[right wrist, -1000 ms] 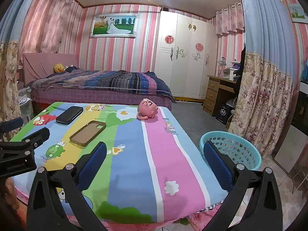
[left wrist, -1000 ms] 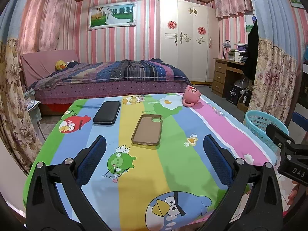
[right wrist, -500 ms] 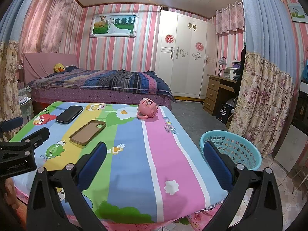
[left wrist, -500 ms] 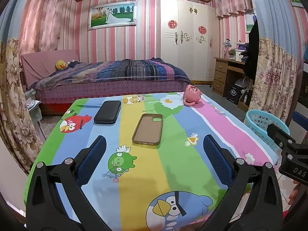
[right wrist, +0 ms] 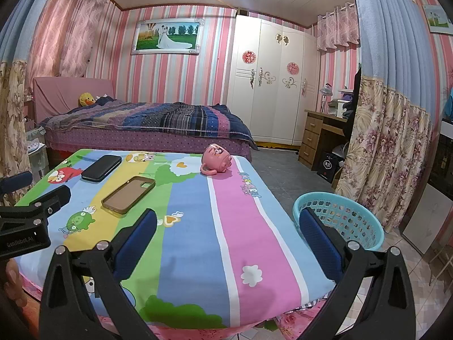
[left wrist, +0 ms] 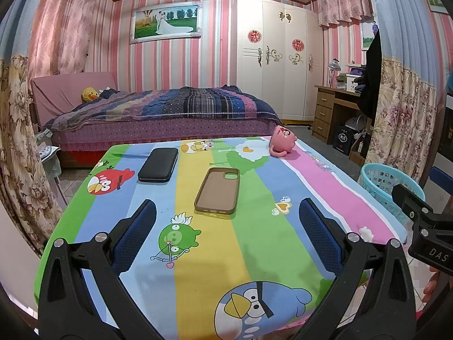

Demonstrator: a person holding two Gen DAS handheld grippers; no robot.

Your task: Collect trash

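The trash for collection cannot be told apart with certainty; three loose things are seen on the desk (left wrist: 325, 181): one brown phone case (left wrist: 217, 190) straight ahead of the left hand-held gripper (left wrist: 226, 226), one black wallet-like case (left wrist: 158, 165) further ahead and to its left, and one pink mug (left wrist: 281, 141) tipped on its side at the far edge, ahead and to its right. One turquoise basket (right wrist: 339, 221) is seen on the floor beside the desk, just behind the right finger of the right hand-held gripper (right wrist: 226, 226). Both hand-held grippers are held released, fingers wide apart, with nothing grasped, above the near part of the desk.
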